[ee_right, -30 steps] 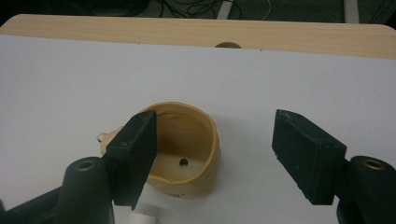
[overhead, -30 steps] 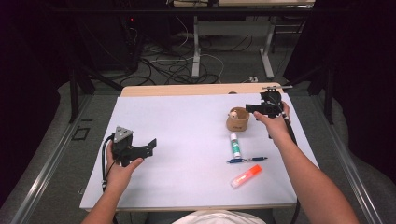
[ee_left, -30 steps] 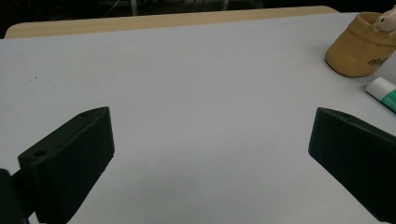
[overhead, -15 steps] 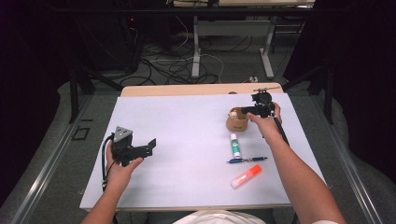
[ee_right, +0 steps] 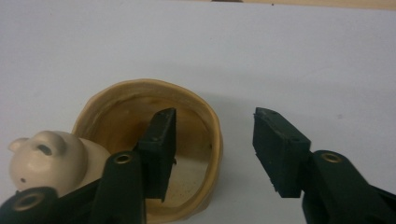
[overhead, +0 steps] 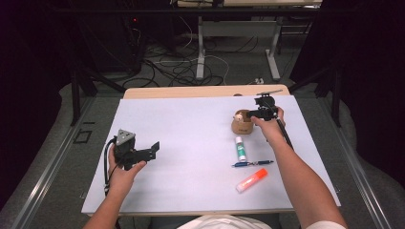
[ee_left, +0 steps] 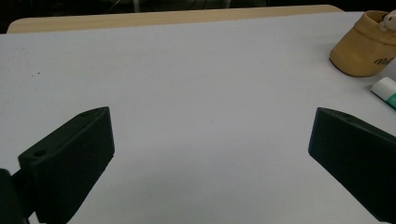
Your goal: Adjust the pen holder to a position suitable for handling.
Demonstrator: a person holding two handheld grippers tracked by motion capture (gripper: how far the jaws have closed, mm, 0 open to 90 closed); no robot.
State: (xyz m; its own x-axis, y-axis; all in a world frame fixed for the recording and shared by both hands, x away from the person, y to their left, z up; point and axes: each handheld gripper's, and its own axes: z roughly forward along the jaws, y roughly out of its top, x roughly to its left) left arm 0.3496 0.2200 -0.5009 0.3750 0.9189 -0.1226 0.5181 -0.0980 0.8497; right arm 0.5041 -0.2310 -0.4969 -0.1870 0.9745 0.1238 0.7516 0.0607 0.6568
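A tan soft cup (overhead: 241, 124) stands at the table's back right, with a cream pig-faced figure (ee_right: 46, 158) on its rim. My right gripper (overhead: 251, 114) hangs open over the cup (ee_right: 140, 98). In the right gripper view its jaws (ee_right: 215, 128) straddle the cup's wall, one inside and one outside, not touching it. My left gripper (overhead: 152, 150) is held above the table's left side, open with nothing in it. The left gripper view has its jaws (ee_left: 210, 126) wide apart over bare white table, with the cup (ee_left: 366, 46) far off at the upper right.
Below the cup lie a white glue stick (overhead: 240, 148), a blue pen (overhead: 252, 163) and an orange highlighter (overhead: 252, 180). The white table cover (overhead: 191, 133) has a wooden edge (overhead: 205, 90) at the back. Cables and table legs are on the floor beyond.
My right gripper has moved left from beside the cup to over its rim. The left gripper has stayed put.
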